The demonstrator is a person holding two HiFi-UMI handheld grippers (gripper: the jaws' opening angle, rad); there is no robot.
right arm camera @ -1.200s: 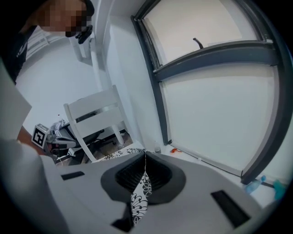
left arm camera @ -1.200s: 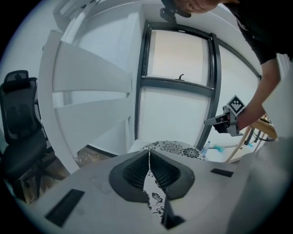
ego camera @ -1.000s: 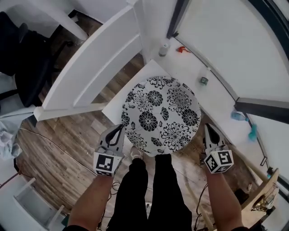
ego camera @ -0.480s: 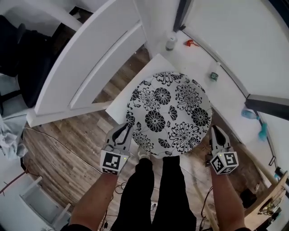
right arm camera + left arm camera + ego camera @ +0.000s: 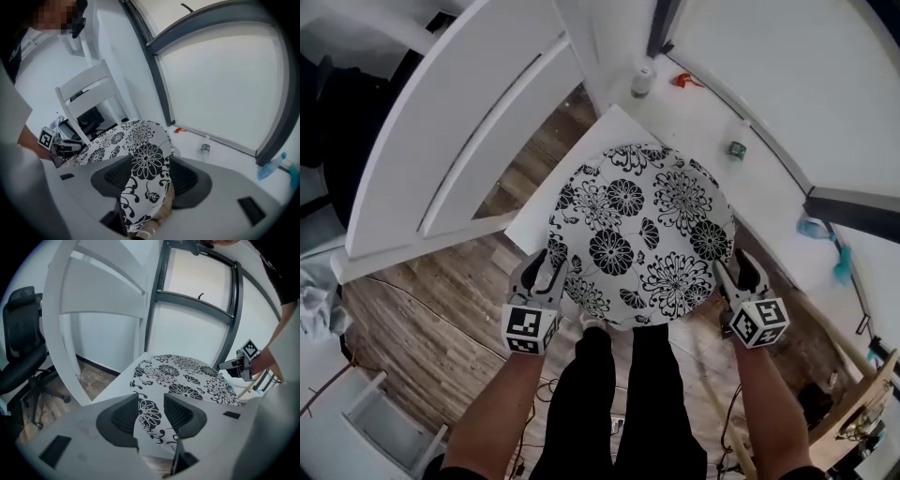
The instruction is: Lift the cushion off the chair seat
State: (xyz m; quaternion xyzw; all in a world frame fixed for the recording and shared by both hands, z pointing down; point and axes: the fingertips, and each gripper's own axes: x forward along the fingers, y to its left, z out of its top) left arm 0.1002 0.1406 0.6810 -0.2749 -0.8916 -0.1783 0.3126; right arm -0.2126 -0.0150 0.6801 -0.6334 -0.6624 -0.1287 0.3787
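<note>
**Jaws part at both sides of the cushion**

Since a second ago, both grippers have gone from pinched shut on the cushion's rim to jaws spreading apart, and they sit a little closer in against it.

The round cushion [image 5: 633, 234], white with black flowers, lies in the middle of the head view on the white chair seat [image 5: 617, 129]. Only a corner of the seat shows, above the cushion. The left gripper view shows it lying flat on the seat.

The left gripper [image 5: 546, 267] is at the cushion's lower left edge. In its own view the jaws are opening, with the cushion's near rim between them and a gap at the pads. The right gripper [image 5: 739, 272] is at the lower right edge. Its jaws are opening too, and a flowered fold of the rim stands between them, no longer squeezed.

The white slatted chair back [image 5: 459, 122] sweeps across the upper left of the head view, over the wooden floor [image 5: 441, 319]. The person's black trouser legs [image 5: 619, 403] fill the bottom centre, between the two forearms.

On the white floor at the upper right stand a small bottle [image 5: 738, 148] and a pale container [image 5: 642, 80], with a small red object [image 5: 684, 82] beside the container. A black office chair [image 5: 23, 357] stands at the left edge of the left gripper view.
</note>
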